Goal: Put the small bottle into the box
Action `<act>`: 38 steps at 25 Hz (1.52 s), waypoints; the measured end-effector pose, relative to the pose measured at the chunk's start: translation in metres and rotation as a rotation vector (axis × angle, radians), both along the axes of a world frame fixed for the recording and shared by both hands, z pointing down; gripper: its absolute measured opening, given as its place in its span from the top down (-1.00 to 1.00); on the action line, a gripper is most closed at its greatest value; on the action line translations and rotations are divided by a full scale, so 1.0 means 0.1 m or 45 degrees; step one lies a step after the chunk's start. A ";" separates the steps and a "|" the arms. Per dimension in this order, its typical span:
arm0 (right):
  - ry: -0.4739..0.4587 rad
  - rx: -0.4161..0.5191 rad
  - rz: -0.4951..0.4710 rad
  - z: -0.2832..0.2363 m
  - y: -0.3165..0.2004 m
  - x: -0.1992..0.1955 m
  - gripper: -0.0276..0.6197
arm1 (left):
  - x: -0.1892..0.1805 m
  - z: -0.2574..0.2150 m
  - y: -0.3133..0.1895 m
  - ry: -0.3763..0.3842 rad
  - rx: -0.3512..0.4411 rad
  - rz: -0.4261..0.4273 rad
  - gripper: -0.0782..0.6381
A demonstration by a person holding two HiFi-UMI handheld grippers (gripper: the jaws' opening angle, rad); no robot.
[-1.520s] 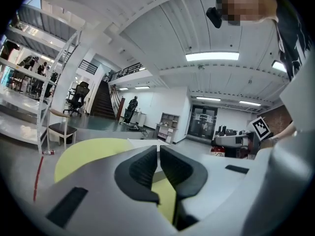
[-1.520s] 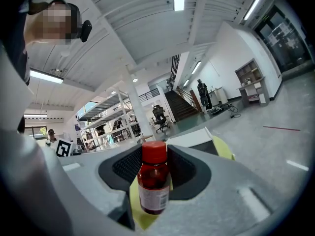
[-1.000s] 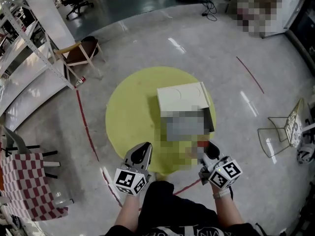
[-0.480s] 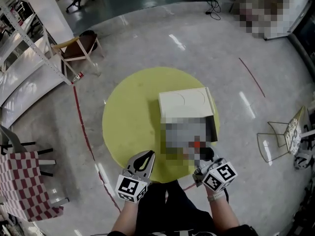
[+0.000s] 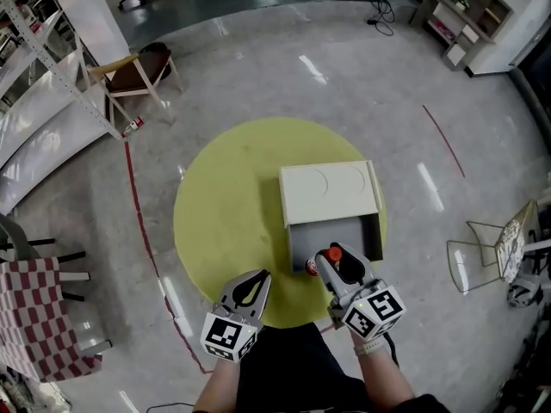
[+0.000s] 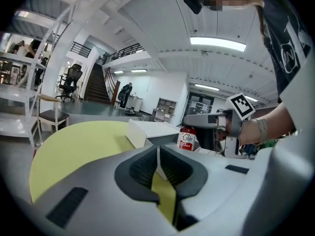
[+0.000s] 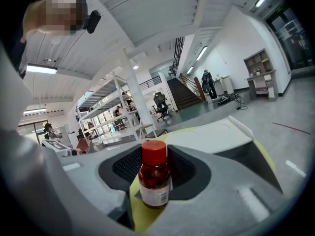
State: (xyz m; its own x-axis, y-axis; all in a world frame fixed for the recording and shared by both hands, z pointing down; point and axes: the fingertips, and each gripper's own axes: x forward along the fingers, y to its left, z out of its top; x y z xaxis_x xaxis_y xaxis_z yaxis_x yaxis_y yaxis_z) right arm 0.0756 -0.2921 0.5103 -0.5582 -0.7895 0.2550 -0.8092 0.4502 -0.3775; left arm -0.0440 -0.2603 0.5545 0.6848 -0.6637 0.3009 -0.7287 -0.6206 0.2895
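The bottle [image 7: 154,180] is pinched upright between the two jaws of the right gripper [image 7: 155,169], its body pressed from both sides by the dark ribbed pads [image 7: 126,168] and its red cap [image 7: 154,152] standing clear above them. The bottle sits near the jaw tips, with its labelled body reaching down below the pads. Ahead of these jaws and a little to their right lies the box [image 5: 351,231], open, with its white lid folded back flat on the far side and its grey inside turned up. In the head view the bottle is seen over the box's near edge; whether it is already within the walls cannot be told. The jaws of the left gripper [image 6: 157,162] are pressed together with only a thin seam between them, and nothing is held there. This gripper is kept over the near rim of the yellow table [image 5: 225,218], with the bottle ahead of its jaws and off to their right, well apart from them.
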 end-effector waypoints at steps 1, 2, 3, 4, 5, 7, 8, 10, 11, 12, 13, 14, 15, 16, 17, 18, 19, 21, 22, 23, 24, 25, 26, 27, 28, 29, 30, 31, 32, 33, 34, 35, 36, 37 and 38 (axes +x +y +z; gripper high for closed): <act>0.016 -0.004 -0.006 0.03 -0.02 -0.02 0.43 | 0.00 0.02 -0.01 -0.001 -0.004 0.000 0.71; 0.037 -0.007 -0.014 0.05 -0.04 -0.05 0.43 | 0.01 0.03 -0.01 -0.003 -0.007 0.001 0.71; 0.063 -0.008 -0.024 0.08 -0.06 -0.07 0.43 | 0.01 0.04 -0.01 -0.003 -0.011 0.000 0.71; 0.092 -0.007 -0.037 0.10 -0.07 -0.09 0.43 | 0.01 0.06 -0.01 -0.003 -0.015 -0.002 0.71; 0.119 -0.006 -0.049 0.12 -0.08 -0.11 0.43 | 0.02 0.07 -0.01 -0.001 -0.018 -0.005 0.71; 0.164 -0.011 -0.070 0.17 -0.11 -0.14 0.43 | 0.02 0.08 -0.02 -0.001 -0.021 -0.013 0.71; 0.183 -0.015 -0.081 0.18 -0.12 -0.15 0.43 | 0.01 0.08 -0.03 -0.003 -0.021 -0.018 0.71; 0.228 -0.017 -0.107 0.22 -0.14 -0.19 0.43 | -0.01 0.08 -0.04 -0.004 -0.021 -0.030 0.71; 0.255 -0.018 -0.123 0.24 -0.15 -0.21 0.43 | -0.02 0.08 -0.04 -0.001 -0.021 -0.035 0.71; 0.284 -0.017 -0.141 0.26 -0.14 -0.23 0.43 | -0.03 0.08 -0.04 0.001 -0.022 -0.039 0.71; 0.312 -0.017 -0.159 0.28 -0.14 -0.25 0.43 | -0.03 0.08 -0.04 0.002 -0.023 -0.042 0.71; 0.338 -0.018 -0.176 0.30 -0.13 -0.27 0.43 | -0.03 0.09 -0.03 0.001 -0.026 -0.044 0.71; 0.362 -0.020 -0.191 0.32 -0.12 -0.29 0.43 | -0.04 0.09 -0.03 0.001 -0.029 -0.045 0.71; 0.383 -0.021 -0.204 0.35 -0.11 -0.31 0.43 | -0.04 0.10 -0.03 0.002 -0.031 -0.047 0.71; 0.400 -0.021 -0.220 0.37 -0.09 -0.33 0.43 | -0.05 0.11 -0.03 0.004 -0.031 -0.050 0.71; 0.415 -0.019 -0.238 0.40 -0.08 -0.36 0.43 | -0.06 0.11 -0.04 0.007 -0.031 -0.054 0.71; 0.428 -0.018 -0.255 0.42 -0.07 -0.38 0.43 | -0.07 0.11 -0.04 0.009 -0.030 -0.058 0.71; 0.451 -0.013 -0.283 0.45 -0.06 -0.43 0.43 | -0.09 0.11 -0.06 0.013 -0.030 -0.066 0.71; 0.462 -0.011 -0.297 0.47 -0.05 -0.45 0.43 | -0.10 0.10 -0.07 0.014 -0.031 -0.070 0.71; 0.472 -0.009 -0.307 0.48 -0.04 -0.46 0.43 | -0.11 0.10 -0.07 0.015 -0.031 -0.073 0.71; 0.482 -0.006 -0.315 0.49 -0.03 -0.47 0.43 | -0.12 0.11 -0.08 0.017 -0.030 -0.077 0.71; 0.490 -0.004 -0.321 0.50 -0.03 -0.48 0.43 | -0.13 0.10 -0.10 0.021 -0.029 -0.081 0.71; 0.496 -0.004 -0.326 0.51 -0.03 -0.49 0.43 | -0.13 0.09 -0.11 0.024 -0.028 -0.085 0.71; 0.497 -0.006 -0.330 0.51 -0.02 -0.49 0.43 | -0.13 0.08 -0.12 0.027 -0.025 -0.088 0.71; 0.496 -0.007 -0.333 0.51 -0.01 -0.49 0.43 | -0.14 0.08 -0.12 0.028 -0.021 -0.092 0.71; 0.496 -0.004 -0.335 0.52 -0.01 -0.49 0.43 | -0.14 0.07 -0.12 0.030 -0.018 -0.095 0.71; 0.498 0.006 -0.338 0.52 0.00 -0.49 0.43 | -0.14 0.07 -0.11 0.033 -0.015 -0.099 0.71; 0.506 0.018 -0.343 0.52 0.01 -0.50 0.43 | -0.14 0.06 -0.11 0.036 -0.013 -0.103 0.71; 0.517 0.028 -0.352 0.52 0.01 -0.51 0.43 | -0.14 0.06 -0.11 0.040 -0.012 -0.107 0.71; 0.530 0.035 -0.364 0.52 0.02 -0.52 0.43 | -0.14 0.06 -0.11 0.044 -0.012 -0.110 0.71; 0.543 0.039 -0.375 0.52 0.03 -0.53 0.43 | -0.13 0.06 -0.11 0.047 -0.011 -0.112 0.71; 0.557 0.041 -0.384 0.52 0.04 -0.54 0.43 | -0.13 0.06 -0.11 0.048 -0.011 -0.114 0.71; 0.569 0.041 -0.390 0.53 0.05 -0.54 0.43 | -0.13 0.05 -0.11 0.050 -0.010 -0.116 0.71; 0.580 0.041 -0.393 0.54 0.05 -0.55 0.43 | -0.14 0.05 -0.10 0.051 -0.009 -0.120 0.71; 0.591 0.039 -0.397 0.55 0.05 -0.56 0.43 | -0.15 0.05 -0.10 0.053 -0.008 -0.124 0.71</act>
